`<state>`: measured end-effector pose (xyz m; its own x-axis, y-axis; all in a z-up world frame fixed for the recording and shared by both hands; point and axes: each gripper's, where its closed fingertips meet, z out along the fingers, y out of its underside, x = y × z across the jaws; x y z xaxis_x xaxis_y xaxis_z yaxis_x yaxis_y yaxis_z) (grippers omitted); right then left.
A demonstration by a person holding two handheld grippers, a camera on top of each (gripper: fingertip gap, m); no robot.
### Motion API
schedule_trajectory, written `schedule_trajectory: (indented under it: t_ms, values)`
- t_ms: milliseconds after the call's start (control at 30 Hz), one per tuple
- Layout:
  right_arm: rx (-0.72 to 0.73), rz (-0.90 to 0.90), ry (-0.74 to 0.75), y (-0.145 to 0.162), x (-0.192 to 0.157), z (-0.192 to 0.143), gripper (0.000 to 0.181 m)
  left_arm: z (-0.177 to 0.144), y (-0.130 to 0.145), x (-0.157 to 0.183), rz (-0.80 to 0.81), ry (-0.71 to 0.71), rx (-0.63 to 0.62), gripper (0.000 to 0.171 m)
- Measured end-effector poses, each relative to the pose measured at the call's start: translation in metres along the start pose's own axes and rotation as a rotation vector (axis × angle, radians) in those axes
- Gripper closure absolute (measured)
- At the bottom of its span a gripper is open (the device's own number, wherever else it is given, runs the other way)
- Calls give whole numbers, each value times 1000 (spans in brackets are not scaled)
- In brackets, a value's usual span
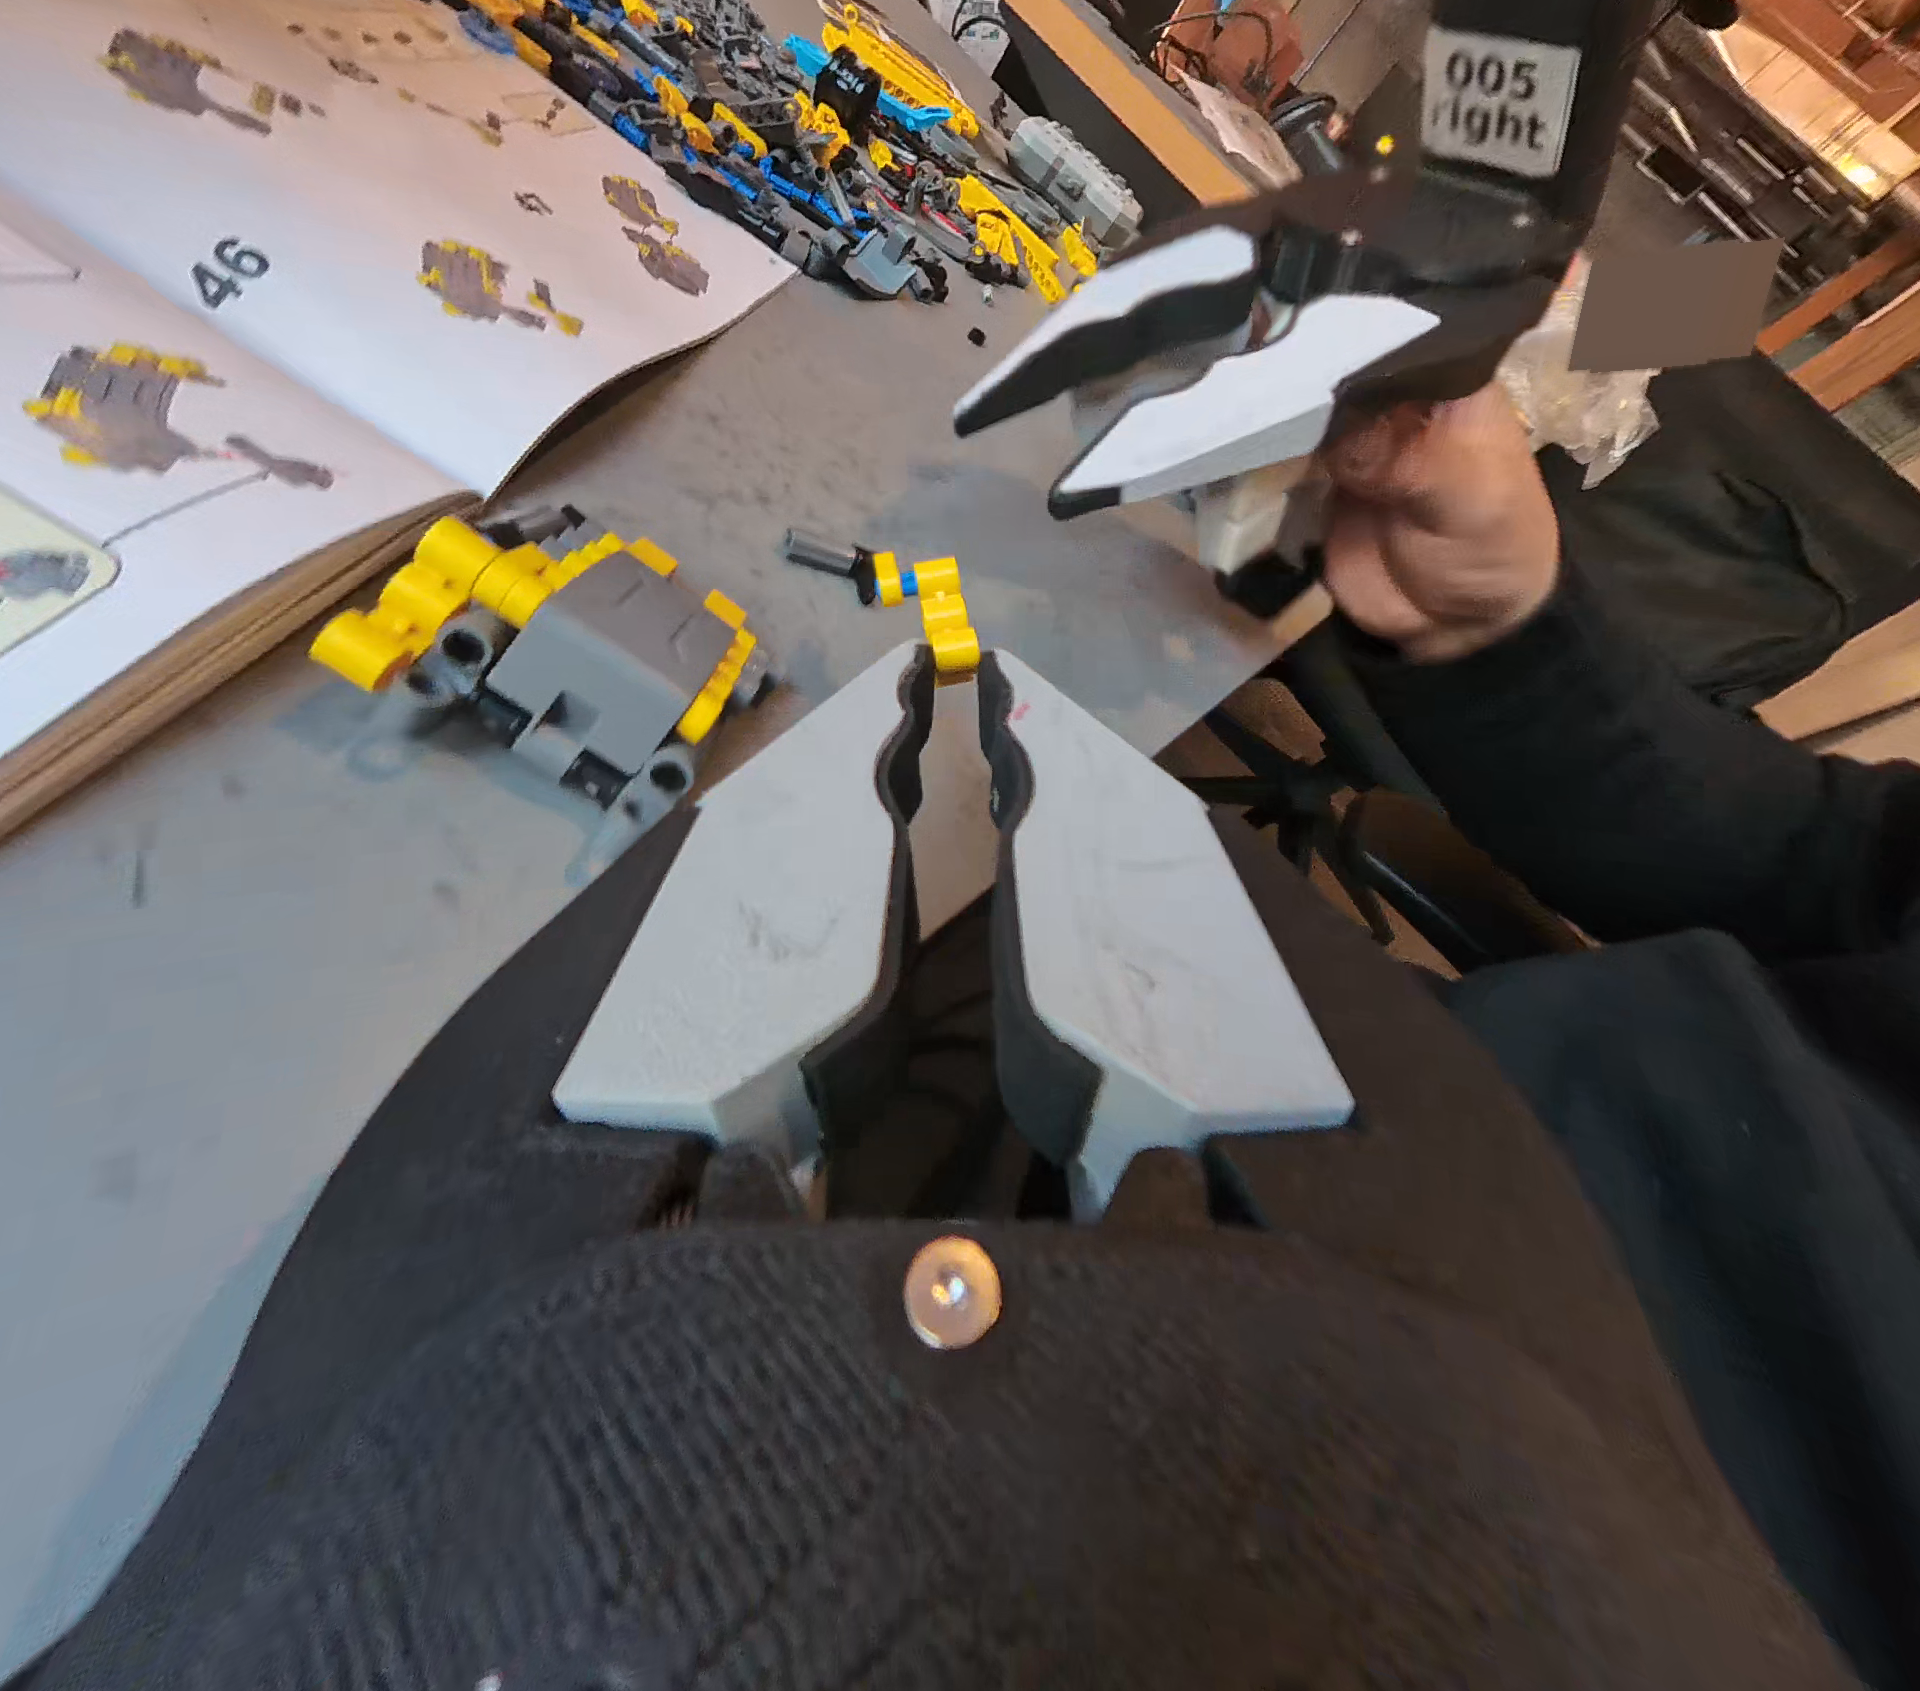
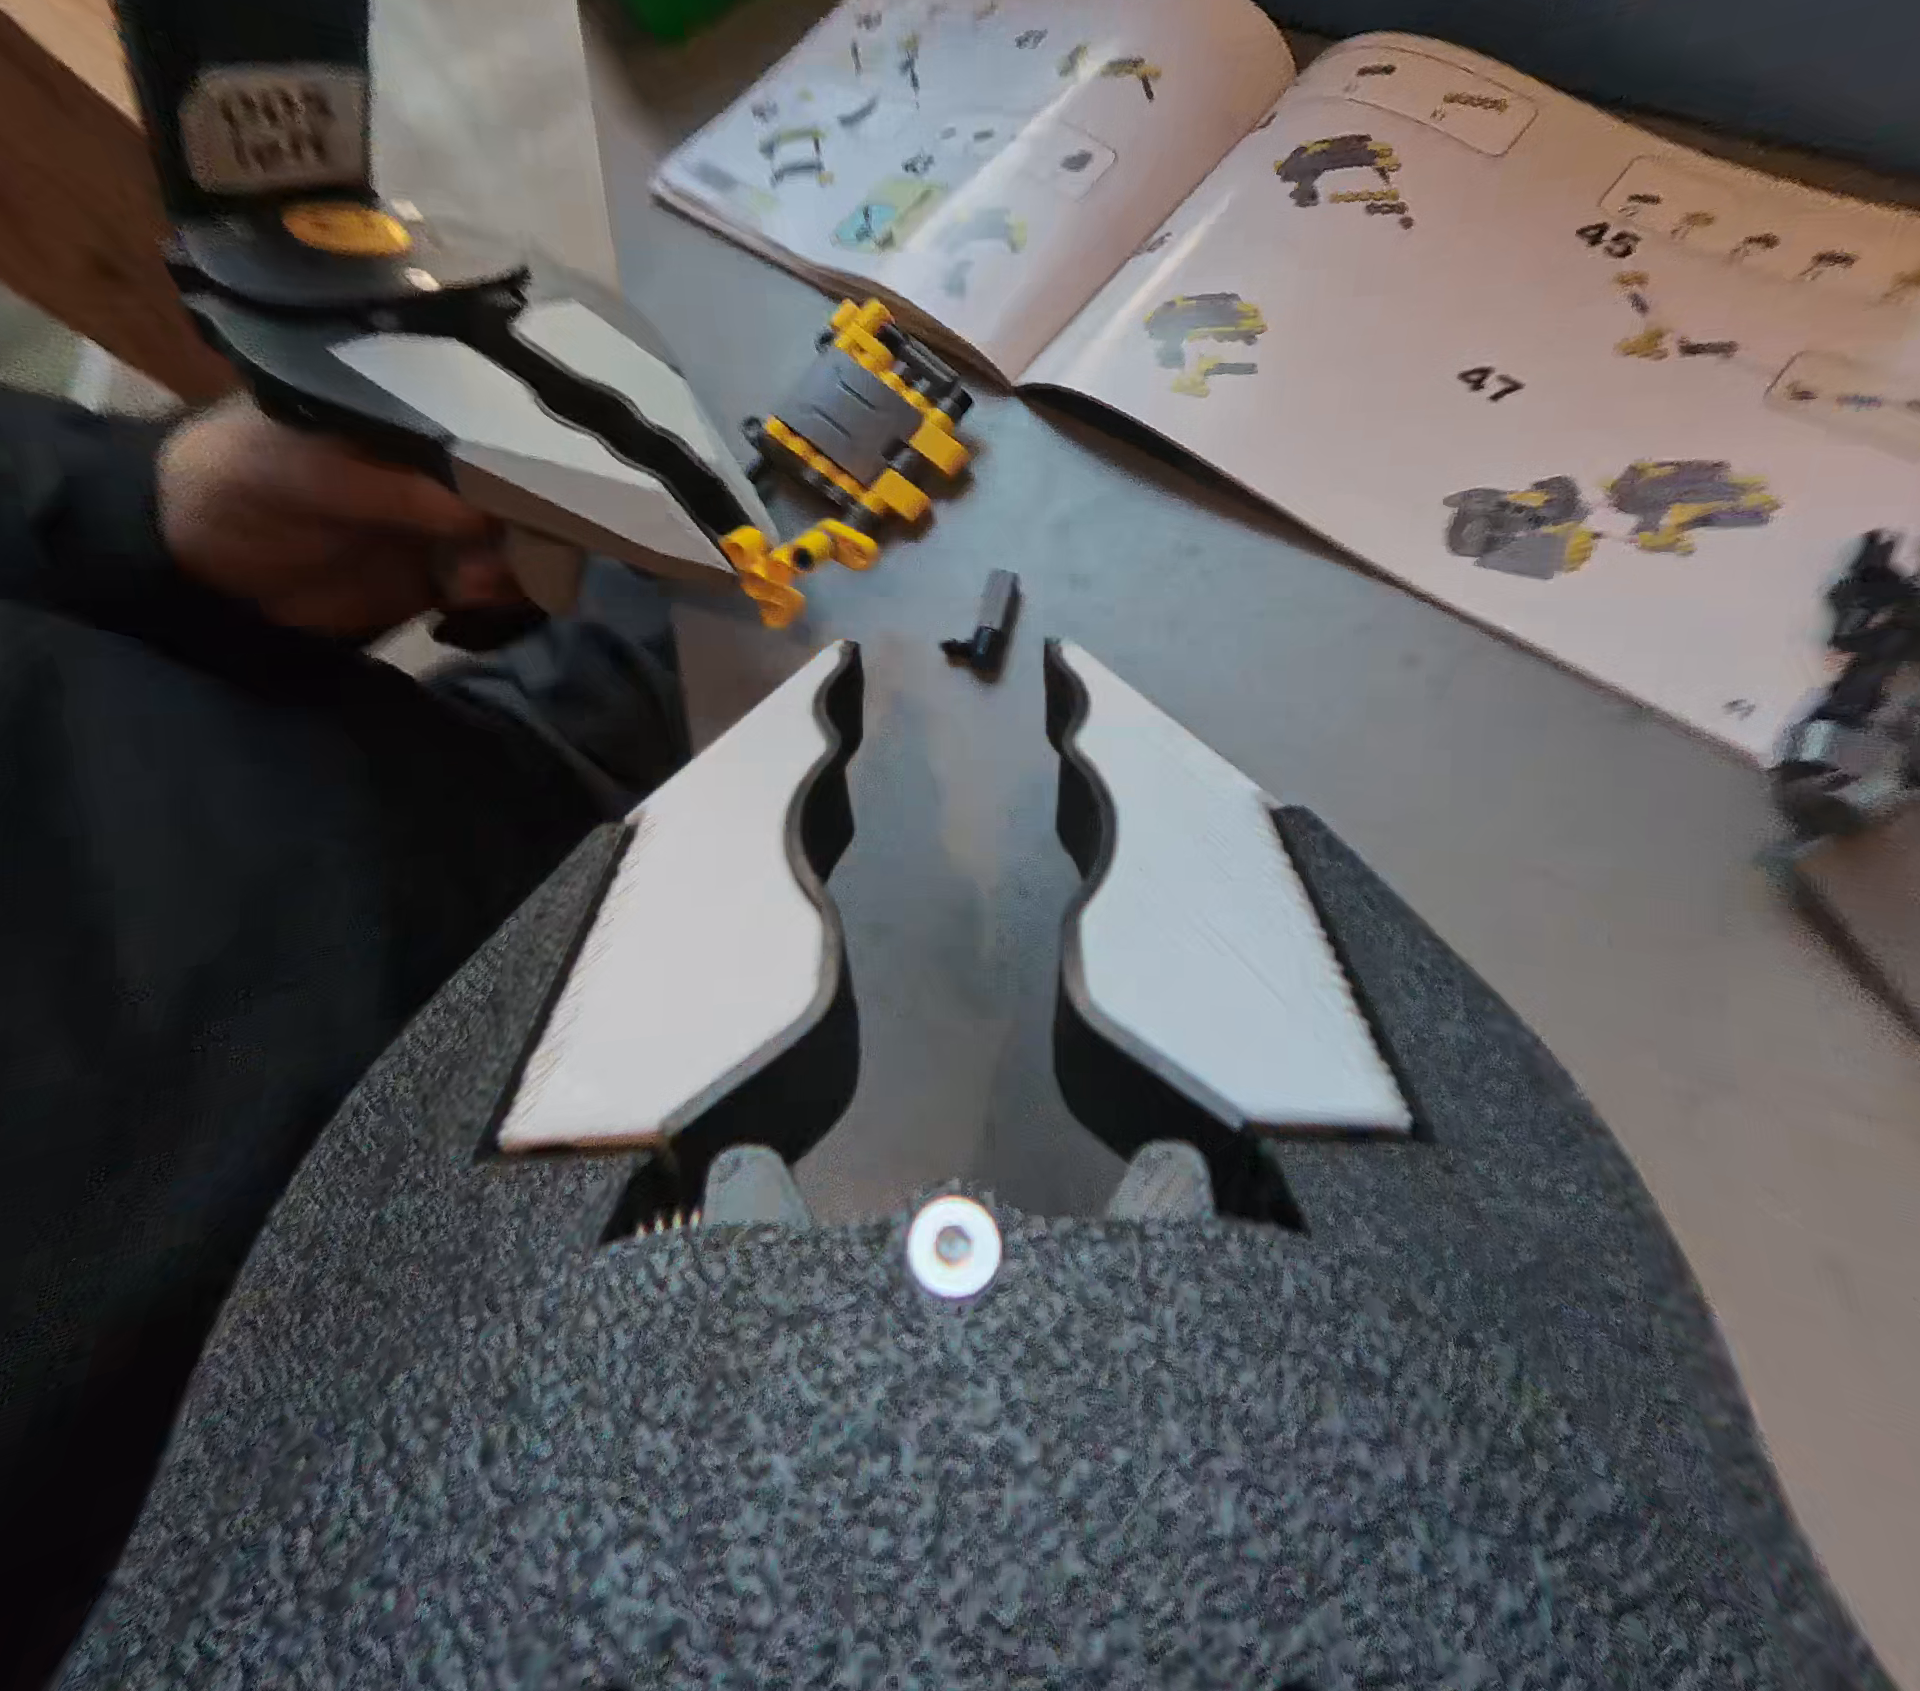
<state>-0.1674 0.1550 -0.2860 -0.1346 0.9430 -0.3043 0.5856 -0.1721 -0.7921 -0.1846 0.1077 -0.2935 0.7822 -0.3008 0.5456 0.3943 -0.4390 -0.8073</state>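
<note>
Down at the near edge of the counter [image 1: 727,436], the left gripper [image 1: 953,662] is pinching a small yellow connector piece [image 1: 948,615] right at the very tips of its fingers [image 1: 790,862], clenched on only the piece's near end, and that is looking like a thin hold; any twist or bump could be snapping it loose or rolling it off the edge close by. Attached at its far end, a short blue-and-yellow pin and a dark grey axle piece [image 1: 821,552] are sticking out sideways; whether they are resting on the counter or hanging free I cannot tell, and that loose tail could be levering against the grip. Just to the left, a grey-and-yellow block assembly [image 1: 582,654] is sitting on the counter, touching the corner of the open instruction booklet [image 1: 312,207]. Up to the right, the right gripper [image 2: 951,654] is hovering with its fingers spread apart and grasping nothing, pointing down over a small black peg [image 2: 987,615] lying alone on the counter; coming in fast, those tips could be flicking the peg away. The right view is blurring, so the gripper is likely moving. Farther back, a dense heap of loose grey, yellow and blue parts [image 1: 727,83] is spreading along the counter, where a dropped piece could be getting lost.
</note>
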Motion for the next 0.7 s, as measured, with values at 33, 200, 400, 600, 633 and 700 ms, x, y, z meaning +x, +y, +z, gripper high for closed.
schedule_trajectory:
  t_ms: [33, 200, 400, 600, 633, 700]
  values:
    - [-53, -75, 22, 4, 7, 0, 147, -2, 3, -2, -2, -4, -6, 166]
    - [-213, -139, -8, 10, 10, 20, 154, -8, 3, 6, 29, 40, 18, 166]
    - [-186, 0, 34, 10, 11, 36, 149, -12, 7, 7, 48, 56, 13, 166]
    - [-195, 10, 51, 18, 8, 33, 156, -13, 6, 6, 41, 81, 19, 166]
    - [-197, 8, 36, 20, 5, 32, 157, -13, 6, 5, 44, 78, 19, 166]
    - [-206, -3, 11, 25, -2, 32, 167, -14, 5, 4, 49, 76, 21, 166]
